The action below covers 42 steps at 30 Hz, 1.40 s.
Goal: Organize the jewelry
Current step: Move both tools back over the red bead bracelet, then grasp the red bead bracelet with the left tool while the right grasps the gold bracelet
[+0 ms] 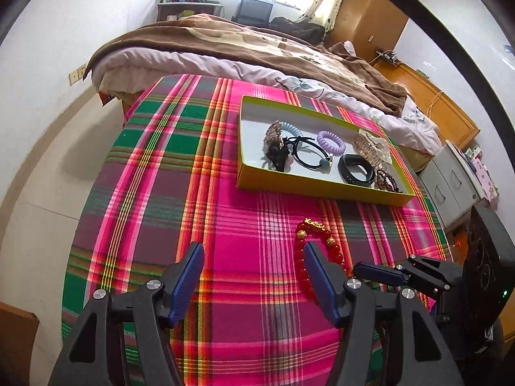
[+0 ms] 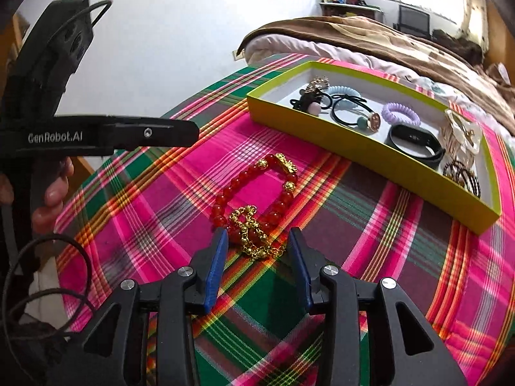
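So both claws are hanging over a bed covered in a loud pink, green and purple plaid sheet [image 1: 199, 173]; the left claw [image 1: 254, 254] is spread wide with nothing between its blue pads, and its right-hand finger sits just in front of a red bead bracelet [image 1: 317, 251] lying loose on the sheet; the right claw [image 2: 257, 241] is spread too, with the jaws parted either side of a little gold chain [image 2: 252, 234] that's tangled over the near edge of that same red bracelet, and I can't see the pads pressing on either one; the red bracelet has a few gold beads and a gold charm on the far side; past it, well apart, there's a shallow yellow-green box [image 1: 322, 189] with a white inside, already holding a bunch of stuff: a black band [image 1: 355, 169], a purple coil hair tie [image 1: 331, 141], a pale blue coil tie [image 1: 289, 128], black elastic ties [image 1: 309, 154], a gold clip thing [image 1: 367, 151] and some dark beaded bracelets [image 1: 386, 180] in the right corner; in the right wrist view a person's fingers [image 2: 53, 189] grip the left tool's handle at the left edge; a brown blanket [image 1: 257, 45] is bunched up on the bed behind the box.
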Motion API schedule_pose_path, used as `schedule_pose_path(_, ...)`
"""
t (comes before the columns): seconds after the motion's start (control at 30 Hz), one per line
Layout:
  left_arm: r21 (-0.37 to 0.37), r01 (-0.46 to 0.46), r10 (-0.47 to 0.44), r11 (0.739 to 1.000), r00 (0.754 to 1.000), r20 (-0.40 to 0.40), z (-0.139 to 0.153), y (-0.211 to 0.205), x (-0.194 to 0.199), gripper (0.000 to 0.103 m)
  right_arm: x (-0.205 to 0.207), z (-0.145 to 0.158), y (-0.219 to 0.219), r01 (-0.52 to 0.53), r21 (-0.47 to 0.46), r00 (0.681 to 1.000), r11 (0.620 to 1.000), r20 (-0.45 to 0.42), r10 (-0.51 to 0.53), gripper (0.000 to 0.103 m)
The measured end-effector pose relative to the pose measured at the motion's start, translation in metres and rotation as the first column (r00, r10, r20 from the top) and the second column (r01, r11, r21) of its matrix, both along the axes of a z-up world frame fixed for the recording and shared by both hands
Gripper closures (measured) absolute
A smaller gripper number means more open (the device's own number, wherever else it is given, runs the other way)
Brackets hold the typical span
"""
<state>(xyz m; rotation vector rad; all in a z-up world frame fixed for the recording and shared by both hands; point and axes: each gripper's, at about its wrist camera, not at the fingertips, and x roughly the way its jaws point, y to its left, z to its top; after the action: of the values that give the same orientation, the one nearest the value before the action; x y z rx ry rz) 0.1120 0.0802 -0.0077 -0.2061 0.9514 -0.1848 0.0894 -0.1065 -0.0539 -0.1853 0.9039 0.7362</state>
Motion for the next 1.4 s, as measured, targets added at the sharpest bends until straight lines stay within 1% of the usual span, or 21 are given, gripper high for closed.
schedule_pose_path(0.13,-0.004,0.001,-0.001,1.0,1.0,-0.002,-0.001,0.0,-0.001,0.039,-0.003,-0.001,0.005,-0.03,-0.057,0.999,0.998,0.036,0.032,0.064)
schedule_pose_path(0.2,-0.004,0.002,-0.002,1.0,1.0,-0.003,-0.001,-0.001,-0.001,0.039,-0.008,-0.001,0.008,-0.037,-0.099,0.997,0.994,0.071,0.044,0.074)
schedule_pose_path(0.23,-0.005,0.002,-0.002,1.0,1.0,-0.004,-0.001,-0.001,-0.001,0.039,-0.008,-0.001,0.007,-0.041,-0.096,0.997,0.995,0.067,0.048,0.078)
schedule_pose_path(0.27,-0.005,0.002,-0.002,1.0,1.0,-0.004,-0.001,-0.001,0.0,0.039,-0.009,-0.001,0.007,-0.041,-0.097,0.997,0.994,0.068,0.048,0.087)
schedule_pose_path(0.3,-0.004,0.002,-0.002,1.0,1.0,-0.004,-0.001,-0.001,0.0,0.039,-0.009,-0.001,0.006,-0.043,-0.099,0.996,0.994,0.07,0.05,0.091)
schedule_pose_path(0.43,-0.003,-0.002,0.002,1.0,1.0,-0.006,-0.001,-0.001,-0.001,0.039,-0.012,0.001,0.003,-0.038,-0.087,0.996,0.995,0.076,0.045,0.093)
schedule_pose_path(0.47,-0.003,-0.002,0.002,1.0,1.0,-0.006,-0.001,-0.001,-0.001,0.039,-0.012,0.002,0.001,-0.035,-0.074,0.996,0.997,0.08,0.041,0.097)
schedule_pose_path(0.67,0.003,-0.006,0.006,1.0,1.0,-0.012,-0.002,-0.001,-0.001,0.039,-0.014,0.02,-0.008,0.008,0.01,0.993,1.0,0.117,-0.009,0.098)
schedule_pose_path(0.77,0.004,-0.007,0.007,1.0,1.0,-0.012,-0.002,0.0,0.0,0.039,-0.011,0.032,-0.017,0.03,0.074,0.992,0.997,0.116,-0.039,0.097)
schedule_pose_path(0.83,0.005,-0.008,0.008,1.0,1.0,-0.015,-0.003,-0.001,0.0,0.039,-0.011,0.041,-0.022,0.046,0.11,0.989,0.993,0.136,-0.061,0.098)
schedule_pose_path(1.1,0.015,0.015,-0.015,1.0,0.999,-0.031,-0.007,-0.009,0.007,0.039,-0.01,0.065,-0.046,0.116,0.179,0.974,0.977,0.173,-0.147,0.097)
schedule_pose_path(1.23,0.028,0.054,-0.053,0.998,0.998,-0.037,-0.009,-0.02,0.018,0.039,-0.012,0.068,-0.063,0.148,0.198,0.968,0.969,0.17,-0.183,0.097)
schedule_pose_path(1.3,0.053,0.063,-0.06,0.997,0.997,-0.043,-0.011,-0.027,0.024,0.039,-0.013,0.066,-0.07,0.162,0.205,0.967,0.965,0.163,-0.197,0.097)
schedule_pose_path(1.4,0.103,0.121,-0.119,0.987,0.993,-0.023,-0.01,-0.044,0.029,0.039,-0.012,0.063,-0.08,0.183,0.207,0.965,0.961,0.151,-0.216,0.097)
